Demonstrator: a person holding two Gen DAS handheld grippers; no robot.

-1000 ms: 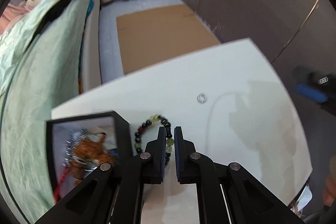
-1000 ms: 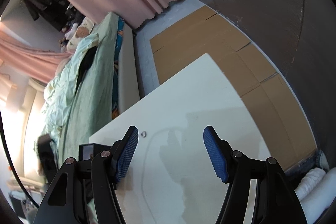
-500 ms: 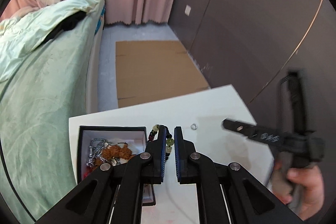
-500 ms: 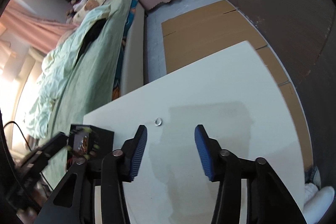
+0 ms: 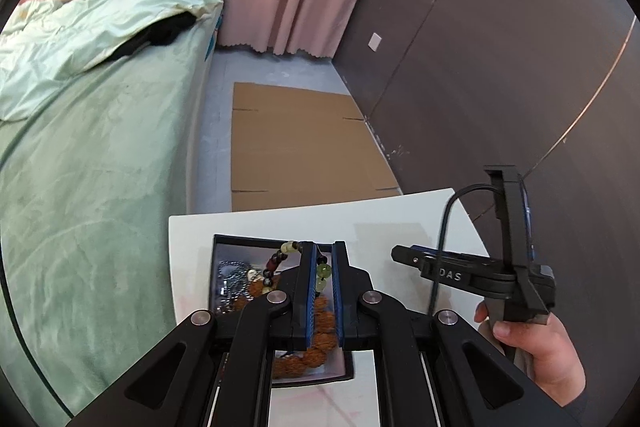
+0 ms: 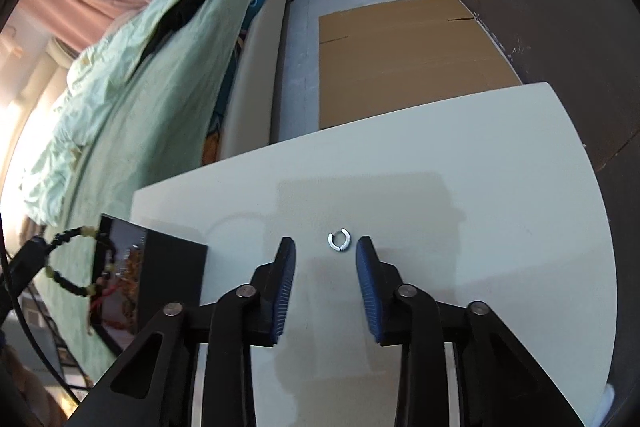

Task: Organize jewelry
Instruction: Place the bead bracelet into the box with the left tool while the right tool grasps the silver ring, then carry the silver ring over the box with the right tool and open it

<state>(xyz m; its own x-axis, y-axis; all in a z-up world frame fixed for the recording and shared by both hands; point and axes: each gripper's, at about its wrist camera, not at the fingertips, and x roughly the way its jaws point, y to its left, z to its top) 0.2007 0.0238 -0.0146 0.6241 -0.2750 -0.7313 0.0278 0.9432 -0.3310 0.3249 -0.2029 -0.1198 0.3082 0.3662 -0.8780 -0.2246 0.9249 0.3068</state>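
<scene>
The left claw (image 5: 323, 267) grips the dark-and-green beaded bracelet (image 5: 276, 263) above the black open jewelry box (image 5: 224, 239), which already holds chains and brown beads. The right claw (image 6: 325, 259), jaws just closing, brackets the small silver ring (image 6: 339, 241) lying on the white desk (image 6: 480, 187); both await boxing.

The left gripper (image 5: 323, 259) points steeply downward, its 2 jaws clamped on a beaded bracelet (image 5: 276, 261). The right gripper (image 6: 325, 255) tilts down too, held in the person's right hand (image 5: 536, 351); its jaws have just been closing, nothing pressed between them.
</scene>
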